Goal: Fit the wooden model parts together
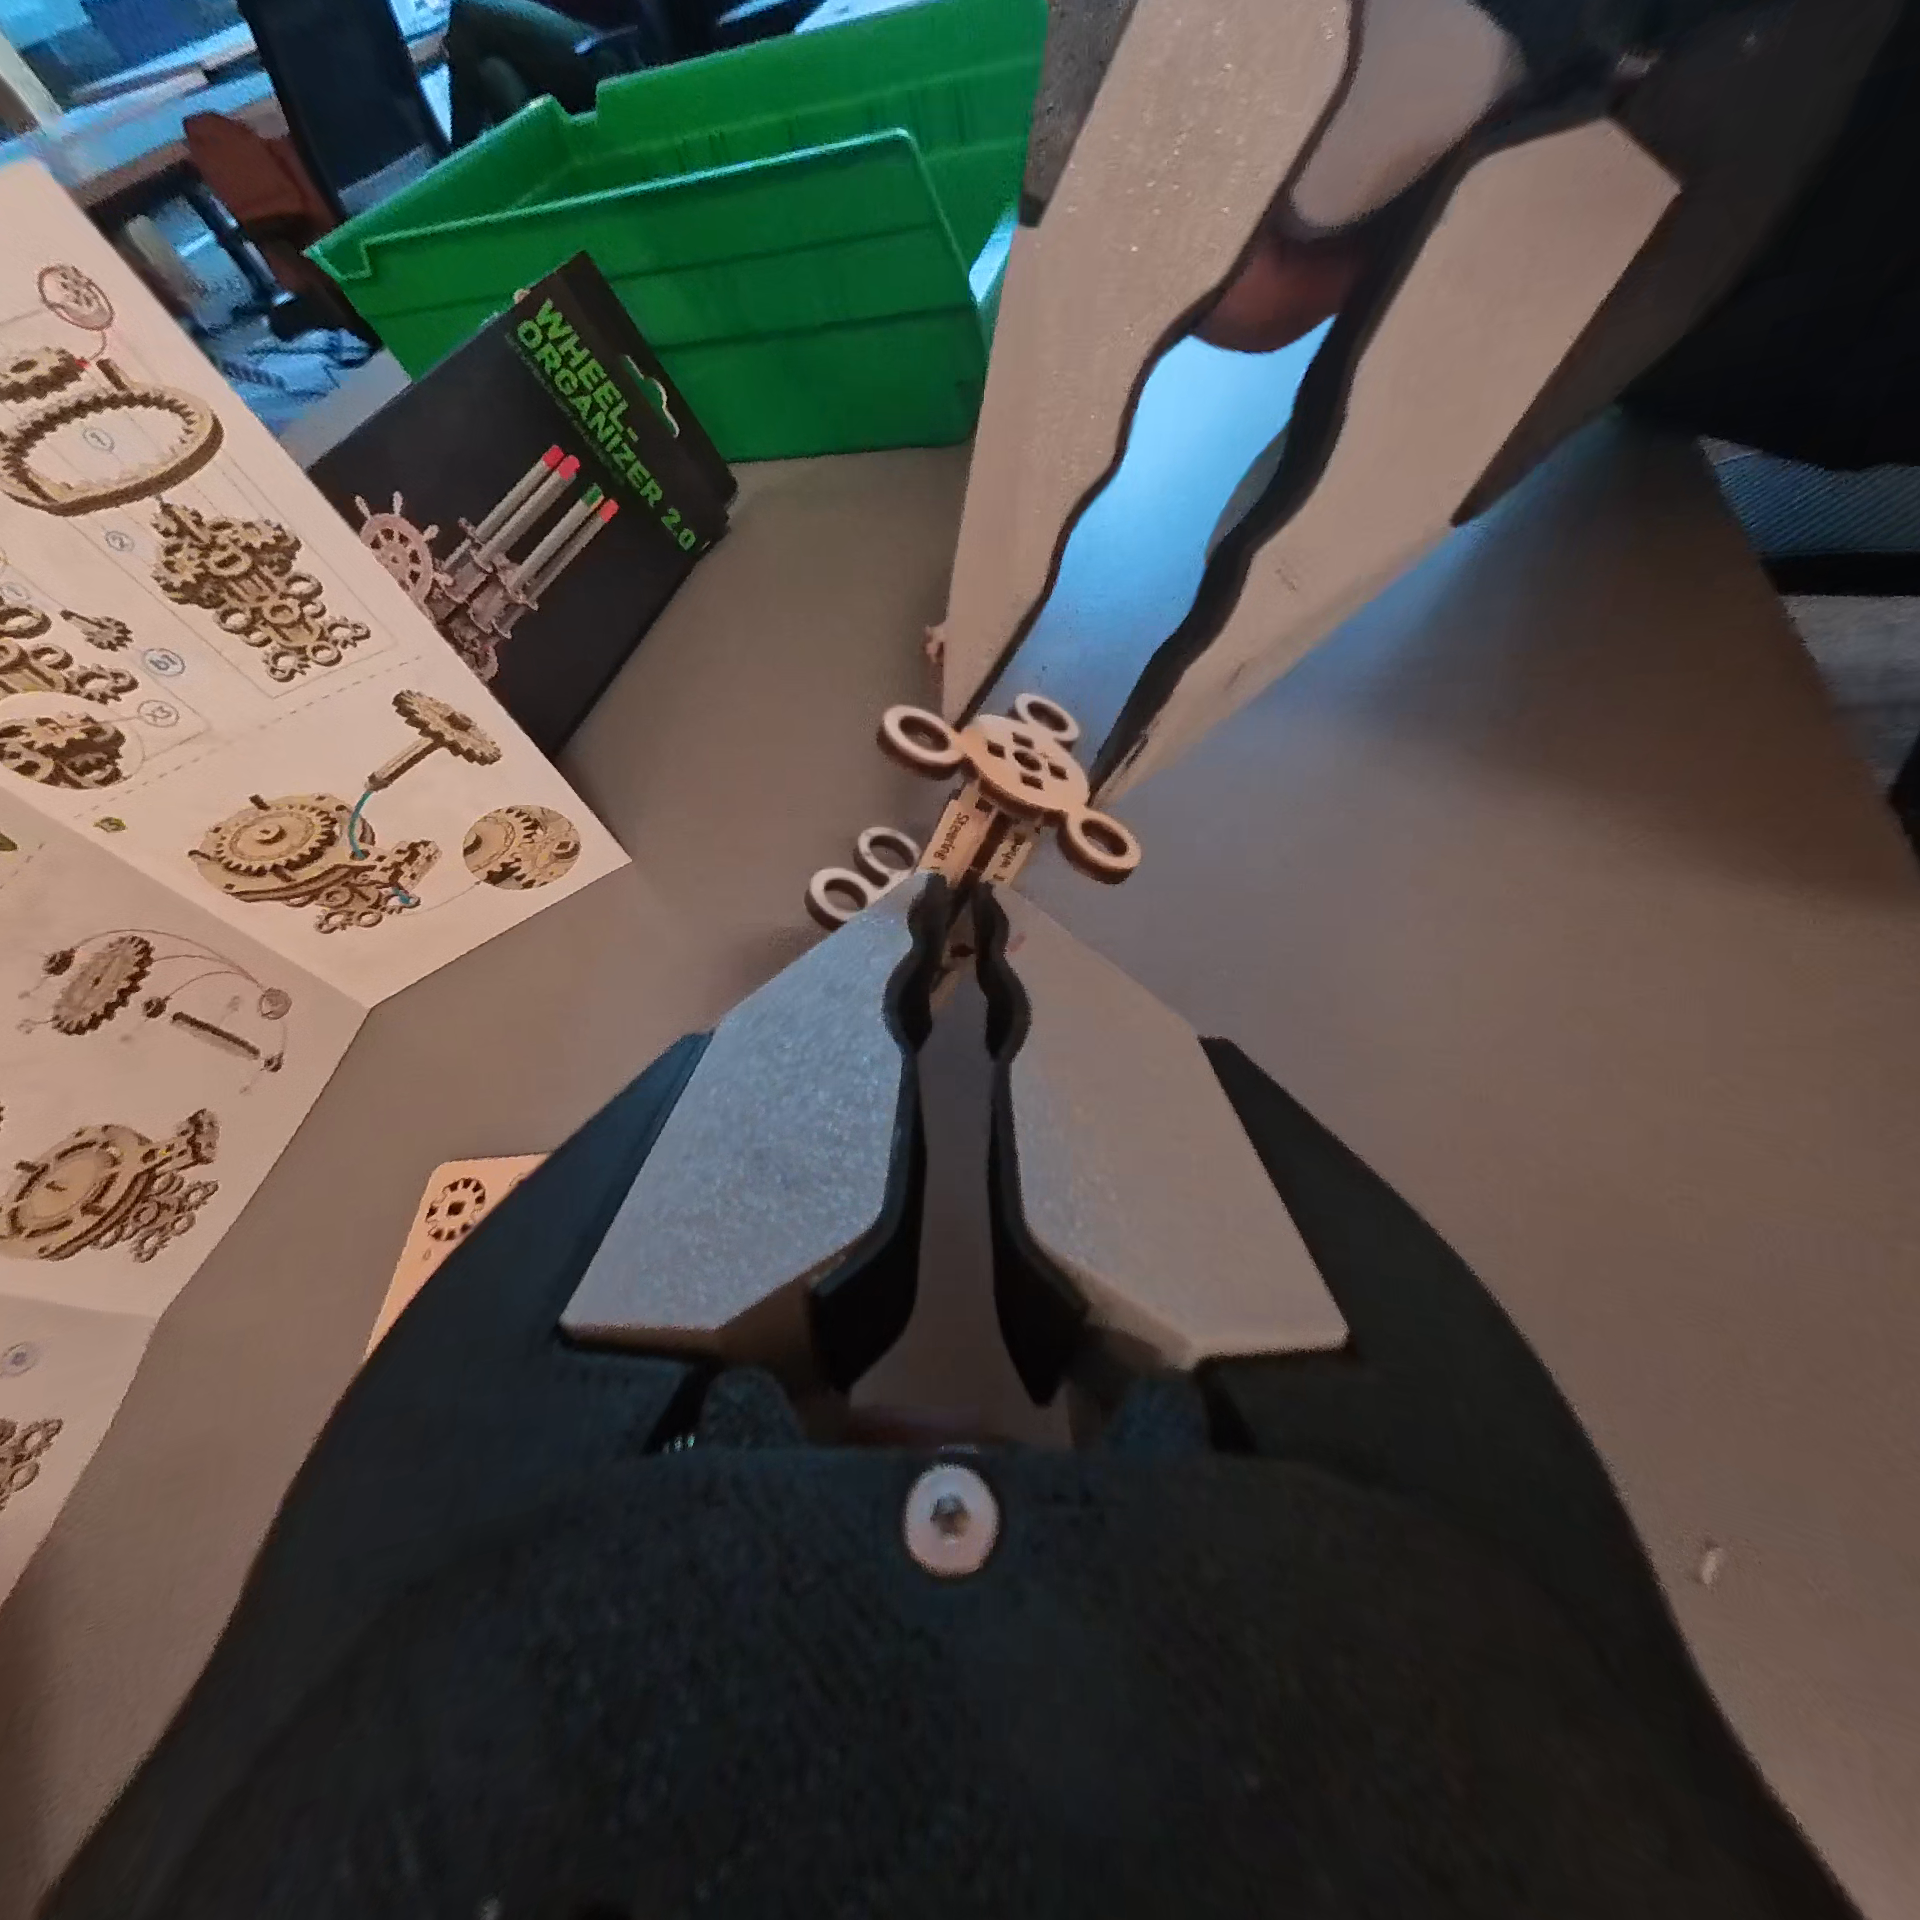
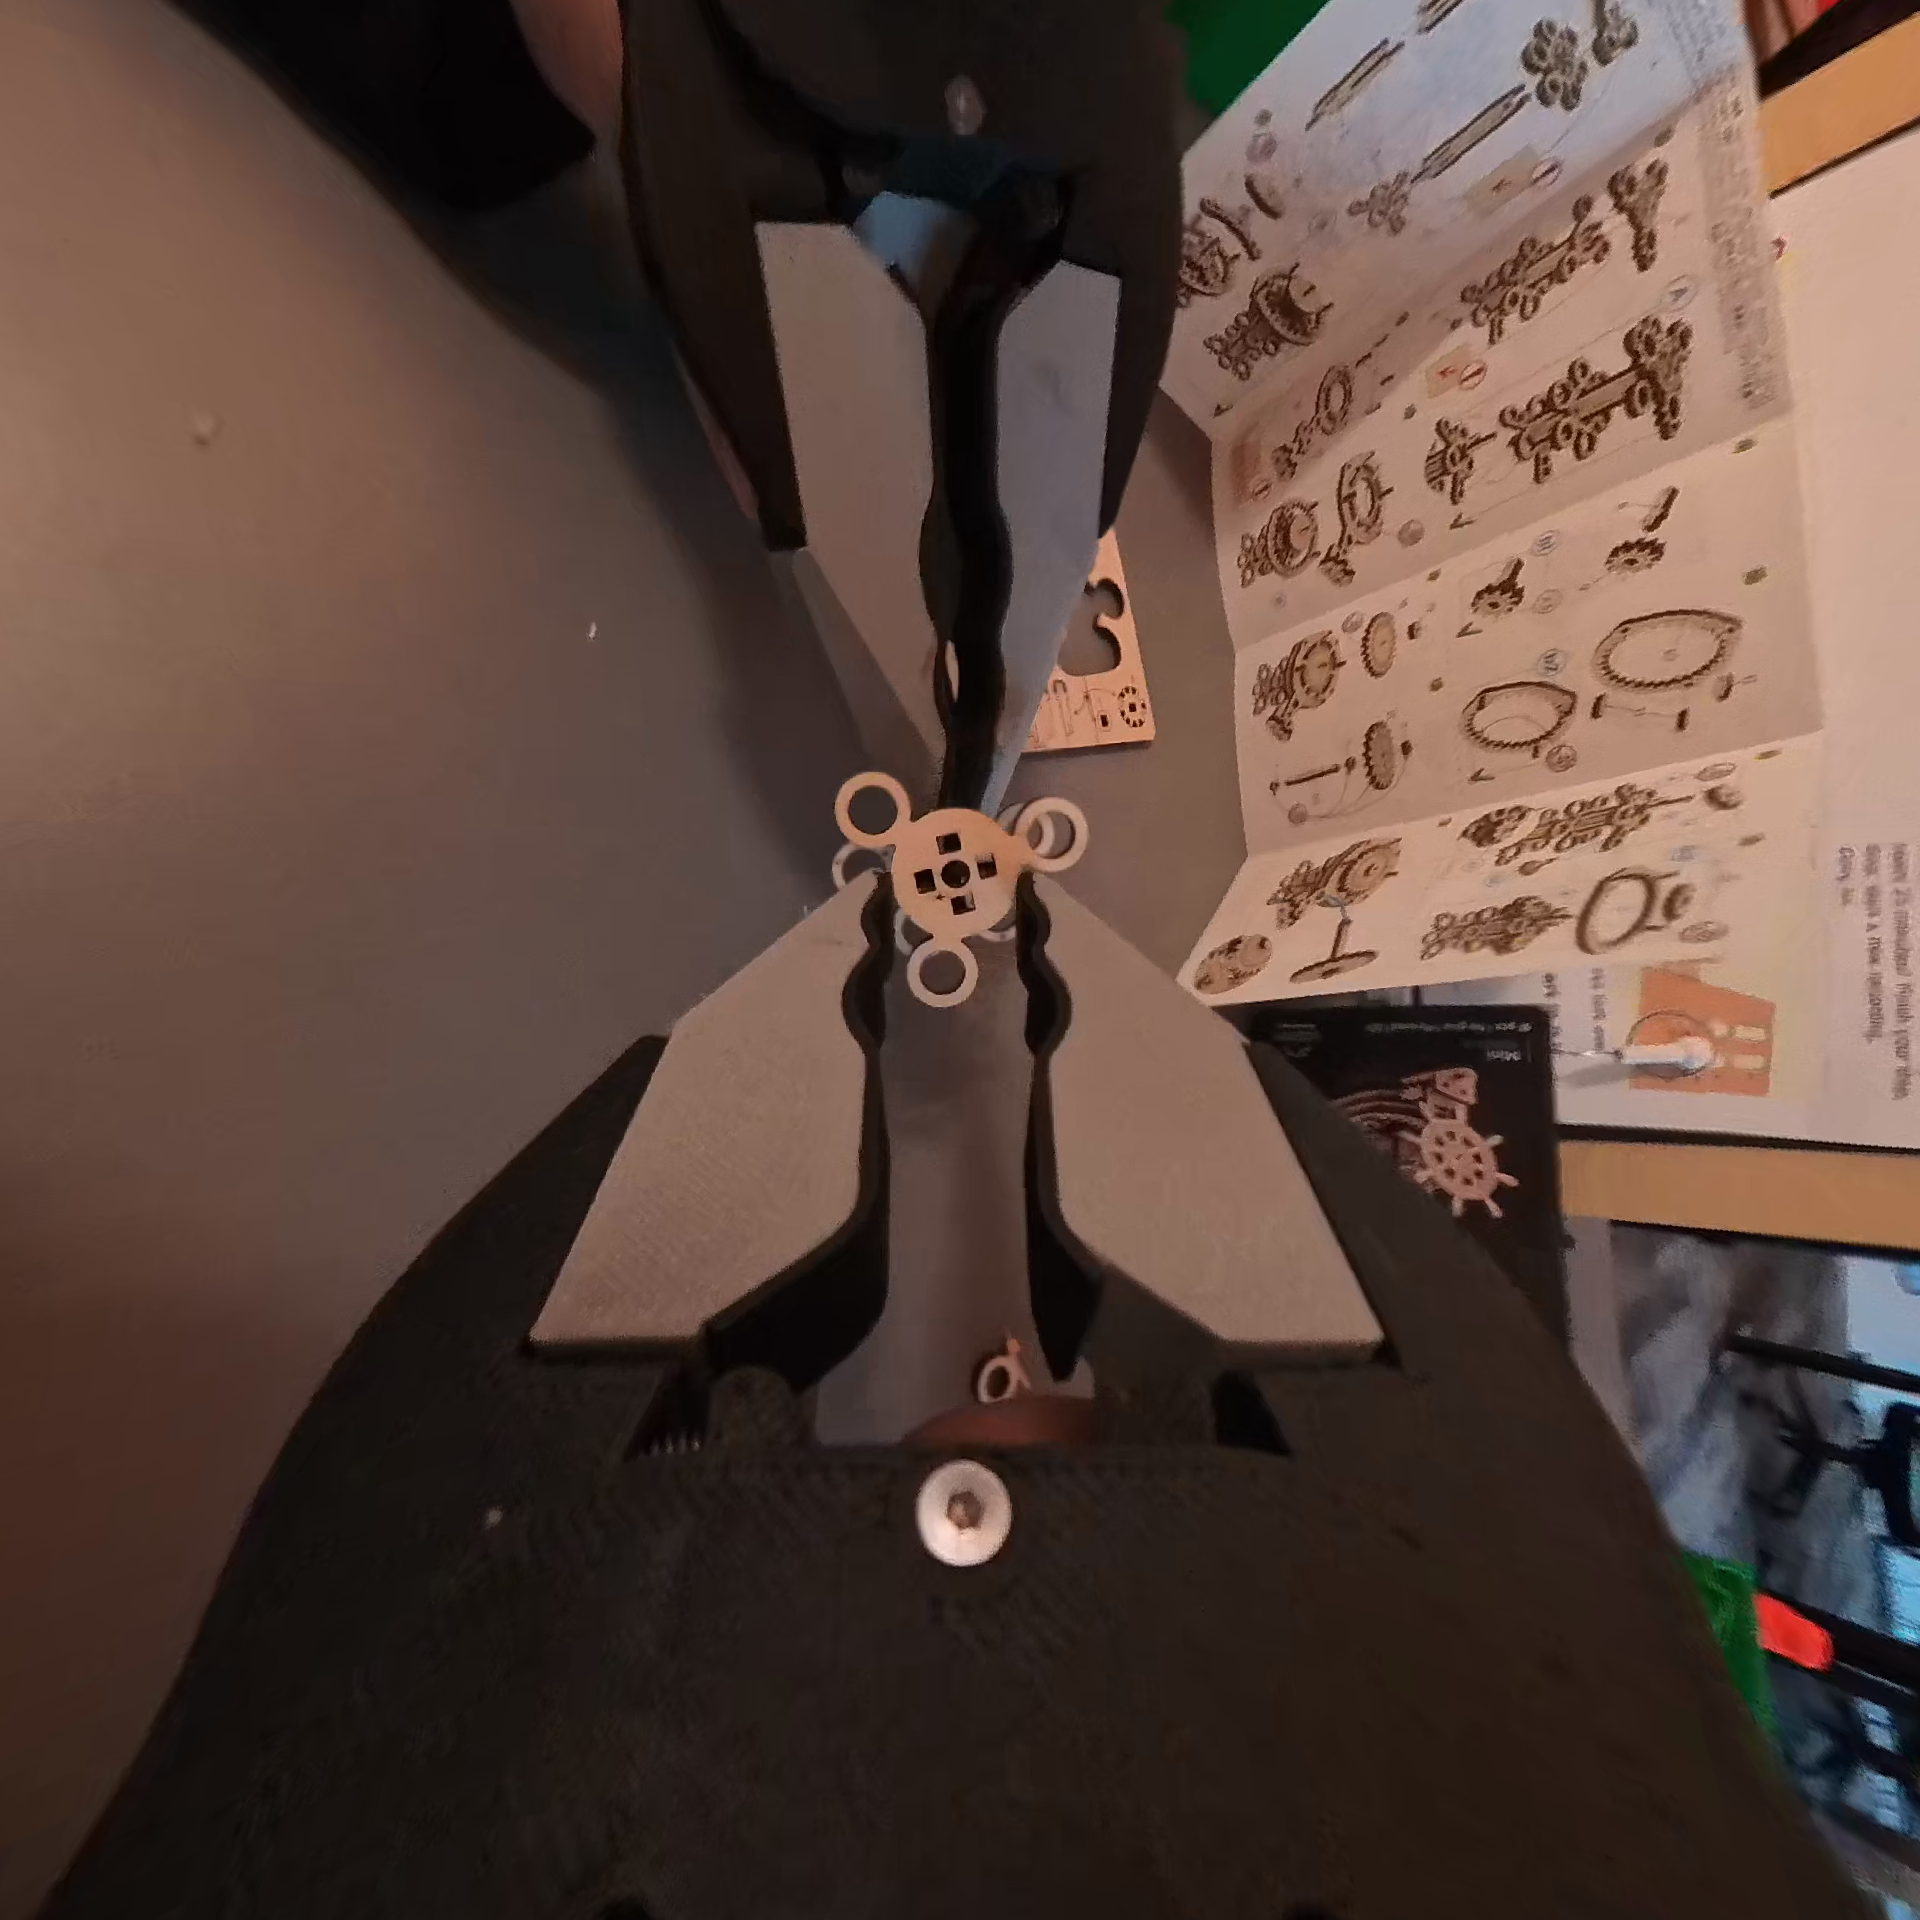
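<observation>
Two wooden parts meet in mid-air above the grey worktop [image 1: 1403, 1039]: a round disc [image 1: 1023, 774] with ringed lobes, and a slatted stem [image 1: 982, 842] running back from it. The left gripper [image 1: 961, 914] has its fingers narrowed onto the stem, whose rear end is hidden between them. The right gripper [image 2: 951, 894] reaches in from opposite, fingers pinching the disc by its edges. A fold-out instruction sheet [image 1: 208, 727], a dark box [image 1: 540, 499] and a green bin [image 1: 727, 260] sit further off, partly cut by the frame.
</observation>
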